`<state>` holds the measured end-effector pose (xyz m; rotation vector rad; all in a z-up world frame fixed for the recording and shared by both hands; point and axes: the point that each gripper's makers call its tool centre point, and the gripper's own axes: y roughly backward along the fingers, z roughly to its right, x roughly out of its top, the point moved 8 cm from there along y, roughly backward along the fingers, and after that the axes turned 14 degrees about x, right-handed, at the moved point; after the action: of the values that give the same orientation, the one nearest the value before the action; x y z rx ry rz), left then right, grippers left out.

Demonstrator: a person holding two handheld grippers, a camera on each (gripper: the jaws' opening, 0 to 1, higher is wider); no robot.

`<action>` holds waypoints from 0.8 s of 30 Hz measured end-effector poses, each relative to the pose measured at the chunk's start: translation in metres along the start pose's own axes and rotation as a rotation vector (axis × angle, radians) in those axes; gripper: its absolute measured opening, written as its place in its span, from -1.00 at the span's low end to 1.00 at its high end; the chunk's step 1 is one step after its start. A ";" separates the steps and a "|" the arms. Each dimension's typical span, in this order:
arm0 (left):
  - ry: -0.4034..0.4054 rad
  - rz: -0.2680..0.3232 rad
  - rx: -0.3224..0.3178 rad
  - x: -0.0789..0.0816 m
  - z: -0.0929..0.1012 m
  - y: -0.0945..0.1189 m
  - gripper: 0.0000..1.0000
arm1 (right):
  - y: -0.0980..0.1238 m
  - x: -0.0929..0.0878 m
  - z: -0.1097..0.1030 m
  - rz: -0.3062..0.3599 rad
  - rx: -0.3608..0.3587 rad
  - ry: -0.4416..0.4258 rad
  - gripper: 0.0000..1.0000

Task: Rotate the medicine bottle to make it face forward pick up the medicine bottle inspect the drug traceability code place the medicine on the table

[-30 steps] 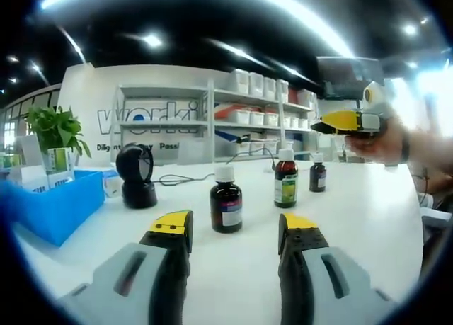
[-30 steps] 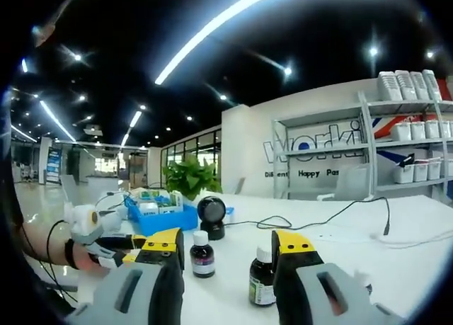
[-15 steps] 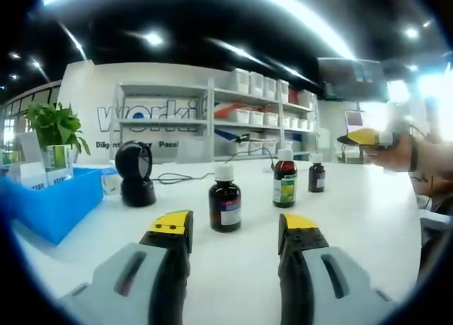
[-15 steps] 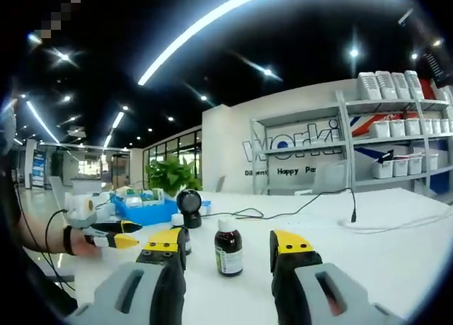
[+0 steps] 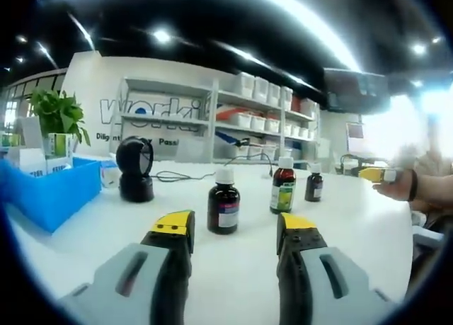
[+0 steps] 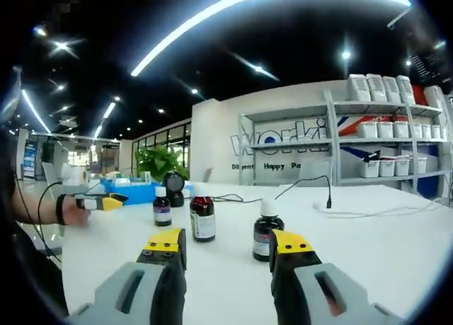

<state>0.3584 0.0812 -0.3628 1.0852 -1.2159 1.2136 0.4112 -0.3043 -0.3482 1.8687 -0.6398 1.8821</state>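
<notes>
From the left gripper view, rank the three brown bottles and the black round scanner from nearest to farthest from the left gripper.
1. Brown glass bottle with white cap and pale label, straight ahead between the fingers.
2. Brown bottle with green label, ahead to the right.
3. Small brown bottle, farther right, and black round scanner, far left: too close to call.

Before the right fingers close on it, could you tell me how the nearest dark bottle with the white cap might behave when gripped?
The dark brown glass-looking bottle with a white cap is probably rigid and smooth, so perhaps slippery. Standing upright on the white table, squat and broad-based, it seems unlikely to tip.
</notes>
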 end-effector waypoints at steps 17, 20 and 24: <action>-0.053 -0.007 0.024 -0.002 -0.001 -0.001 -0.20 | 0.002 -0.009 0.002 0.012 0.011 0.058 -0.19; -0.061 -0.006 0.027 -0.003 -0.001 -0.001 -0.13 | 0.002 -0.009 0.003 0.010 0.011 0.055 -0.19; -0.089 -0.010 0.012 -0.004 0.004 0.000 -0.12 | 0.004 -0.008 0.005 0.030 0.010 0.026 -0.20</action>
<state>0.3582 0.0768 -0.3663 1.1629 -1.2708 1.1769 0.4130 -0.3104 -0.3563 1.8474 -0.6553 1.9286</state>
